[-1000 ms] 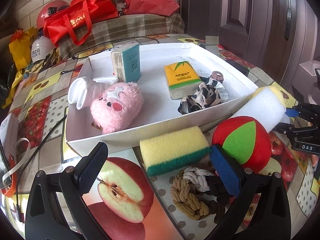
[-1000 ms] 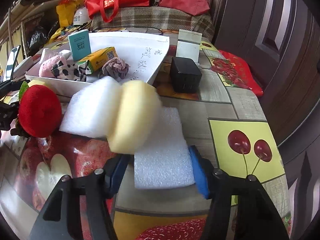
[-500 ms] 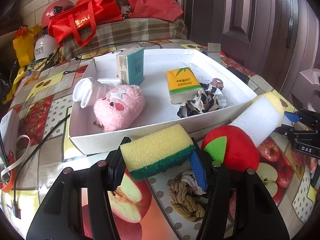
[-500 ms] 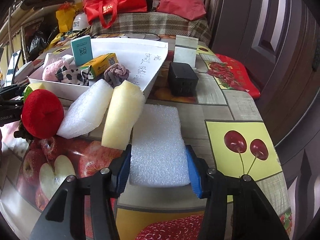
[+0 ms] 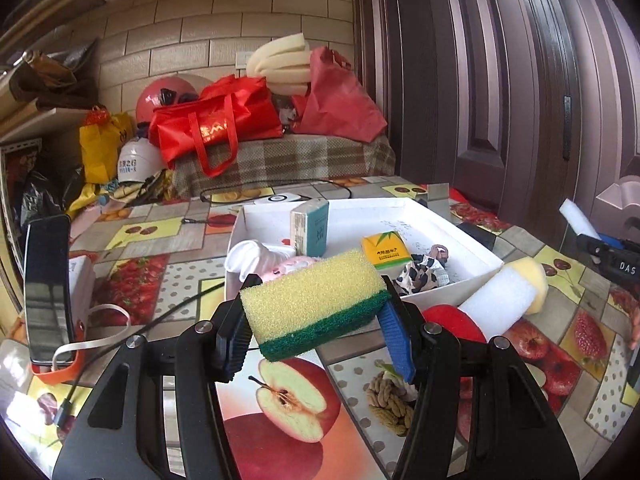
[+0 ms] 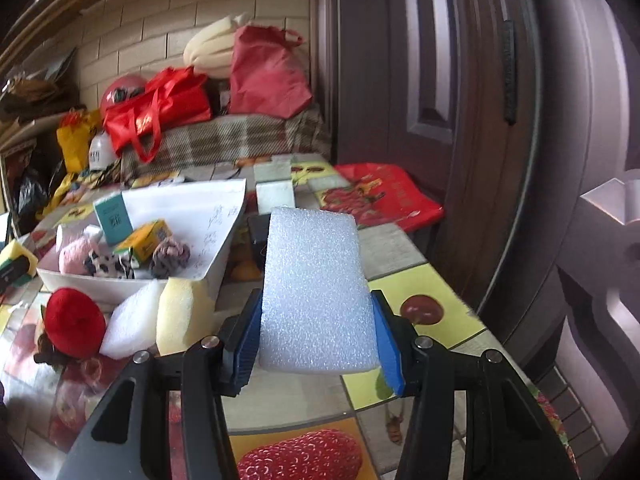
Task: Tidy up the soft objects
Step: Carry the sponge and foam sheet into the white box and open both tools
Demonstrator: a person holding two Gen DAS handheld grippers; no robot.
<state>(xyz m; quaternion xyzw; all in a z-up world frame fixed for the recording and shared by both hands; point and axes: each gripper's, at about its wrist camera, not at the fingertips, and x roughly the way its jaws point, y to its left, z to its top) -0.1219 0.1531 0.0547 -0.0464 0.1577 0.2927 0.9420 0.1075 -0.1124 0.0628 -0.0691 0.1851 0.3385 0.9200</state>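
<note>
The left gripper point(image 5: 316, 334) is clamping a yellow sponge with a green scouring layer point(image 5: 316, 306), its two pads pressing on the sponge's short ends, and the sponge is hanging clear of the fruit-print tablecloth point(image 5: 296, 404). Seen from this gripper's camera, the white tray point(image 5: 400, 206) is lying at about 12 o'clock just beyond the sponge. Inside it are sitting a teal box point(image 5: 310, 228), a yellow tissue pack point(image 5: 386, 250), a pink plush toy point(image 5: 290, 268) and a cow-print cloth point(image 5: 422, 276). At 3 o'clock from the sponge a red plush ball point(image 5: 454, 324) is resting on the cloth, with a white foam roll point(image 5: 498, 300) and a pale yellow sponge point(image 5: 530, 280) touching each other just past it. A knotted rope toy point(image 5: 390, 398) is lying at 5 o'clock, partly hidden by the blue finger.

The right gripper point(image 6: 316, 344) is clamping a white foam sheet point(image 6: 316, 292) by its side edges, and the sheet is sticking up and forward toward 12 o'clock, off the table. From this camera the tray point(image 6: 224, 248) is lying at 10 o'clock; the red ball point(image 6: 74, 324), foam roll point(image 6: 132, 324) and pale sponge point(image 6: 184, 312) are sitting at 9 o'clock, beside the tray's near wall.
</note>
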